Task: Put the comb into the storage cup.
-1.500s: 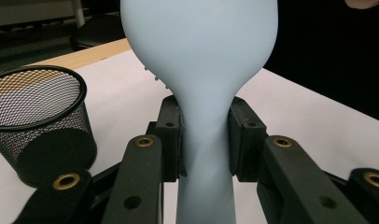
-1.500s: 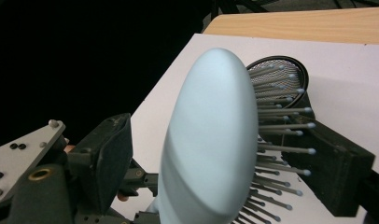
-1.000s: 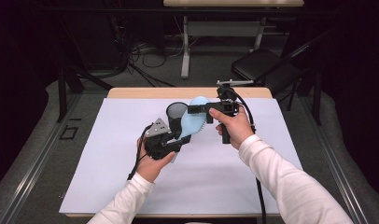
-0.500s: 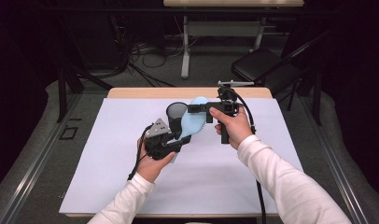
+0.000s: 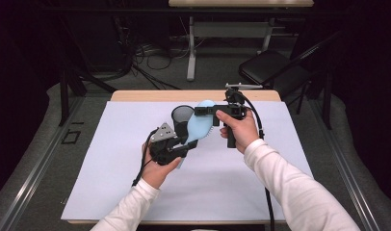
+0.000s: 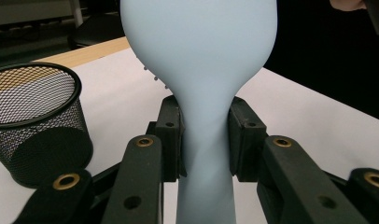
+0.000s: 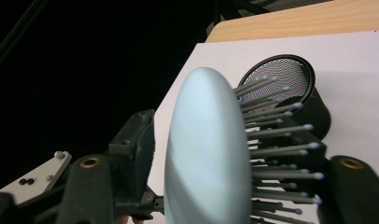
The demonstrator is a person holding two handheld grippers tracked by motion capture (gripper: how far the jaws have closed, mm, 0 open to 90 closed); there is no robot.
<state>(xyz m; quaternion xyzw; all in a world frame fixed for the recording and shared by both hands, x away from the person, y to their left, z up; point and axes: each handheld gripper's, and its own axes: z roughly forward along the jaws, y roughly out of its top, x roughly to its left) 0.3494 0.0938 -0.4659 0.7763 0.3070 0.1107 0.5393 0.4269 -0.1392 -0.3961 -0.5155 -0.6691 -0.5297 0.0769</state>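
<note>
A light blue hairbrush (image 5: 199, 126) is held up over the table. My left gripper (image 5: 188, 143) is shut on its narrow handle (image 6: 204, 177), with a pad pressed on each side. The oval head (image 7: 206, 154) stands between the jaws of my right gripper (image 5: 203, 111), which have just been closing. A thin gap still shows between one pad (image 7: 134, 149) and the smooth back. The bristles (image 7: 281, 140) point at the other jaw.
A black mesh cup (image 5: 181, 115) stands upright on the white sheet (image 5: 232, 192) just behind the brush, and it is also in the left gripper view (image 6: 36, 116). A dark chair (image 5: 275, 67) and table legs stand beyond the wooden far edge.
Both hands and the brush keep their places. The right gripper's jaws look slightly narrower around the brush head.
</note>
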